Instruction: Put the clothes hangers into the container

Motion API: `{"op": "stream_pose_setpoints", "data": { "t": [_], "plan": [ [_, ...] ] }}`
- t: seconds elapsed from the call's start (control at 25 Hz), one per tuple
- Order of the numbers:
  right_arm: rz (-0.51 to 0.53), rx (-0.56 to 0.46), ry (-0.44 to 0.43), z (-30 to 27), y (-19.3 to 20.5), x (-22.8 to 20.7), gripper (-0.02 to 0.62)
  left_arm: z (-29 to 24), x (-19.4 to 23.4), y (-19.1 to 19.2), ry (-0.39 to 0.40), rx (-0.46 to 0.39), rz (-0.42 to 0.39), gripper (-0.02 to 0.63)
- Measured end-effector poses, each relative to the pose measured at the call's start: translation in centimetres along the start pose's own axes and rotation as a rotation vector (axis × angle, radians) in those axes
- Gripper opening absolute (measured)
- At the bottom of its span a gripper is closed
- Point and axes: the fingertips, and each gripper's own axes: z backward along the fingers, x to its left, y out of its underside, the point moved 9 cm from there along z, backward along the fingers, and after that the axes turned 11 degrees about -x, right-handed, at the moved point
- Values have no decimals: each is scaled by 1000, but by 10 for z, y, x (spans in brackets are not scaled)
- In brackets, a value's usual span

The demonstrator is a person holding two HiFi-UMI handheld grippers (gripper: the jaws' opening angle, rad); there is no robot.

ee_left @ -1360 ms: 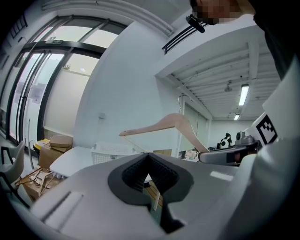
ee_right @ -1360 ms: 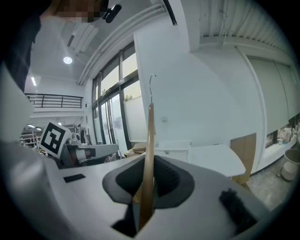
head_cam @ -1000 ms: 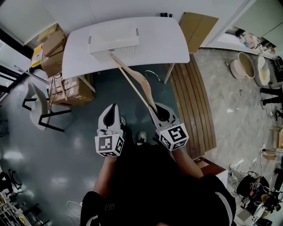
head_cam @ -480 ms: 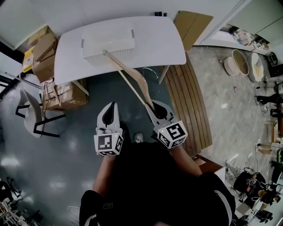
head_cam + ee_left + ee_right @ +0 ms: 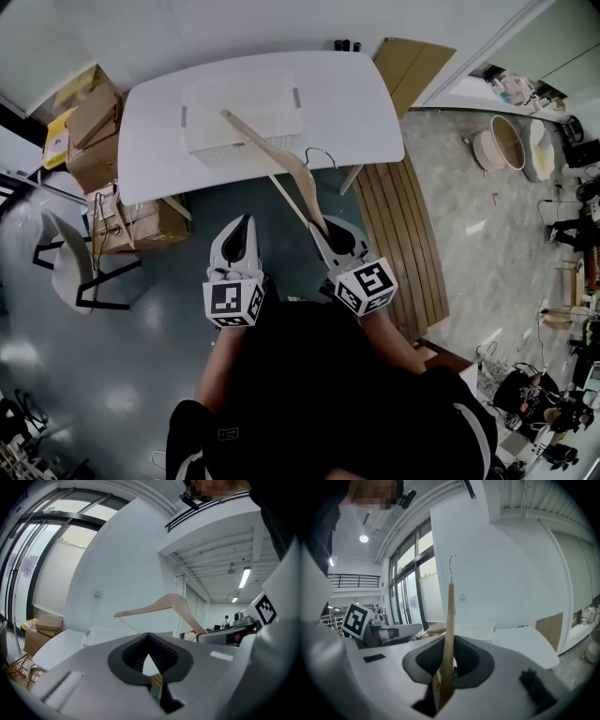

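The right tool [image 5: 323, 225] pinches one end of a wooden hanger [image 5: 265, 142] at centre frame. The hanger's far tip reaches over the white basket [image 5: 211, 155] on the bench [image 5: 356, 103], upper centre. The left tool [image 5: 244, 222], pressed together and empty, hovers alongside.

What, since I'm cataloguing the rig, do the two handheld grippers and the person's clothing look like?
The left gripper and right gripper have smooth white tapered shells with dark ribbed pads inside. Each carries a white cube with black square markers, left and right. The person wears a black top.
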Motion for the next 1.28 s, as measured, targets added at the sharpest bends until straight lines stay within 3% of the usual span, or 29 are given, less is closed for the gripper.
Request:
{"op": "stream_pose_setpoints", "data": {
  "t": [0.8, 1.28],
  "plan": [
    [10, 56, 46, -149, -6, -10, 60, -80, 145, -11, 29, -2, 62, 3],
    [16, 60, 52, -176, -8, -8, 60, -86, 173, -14, 32, 6, 75, 3]
  ]
}}
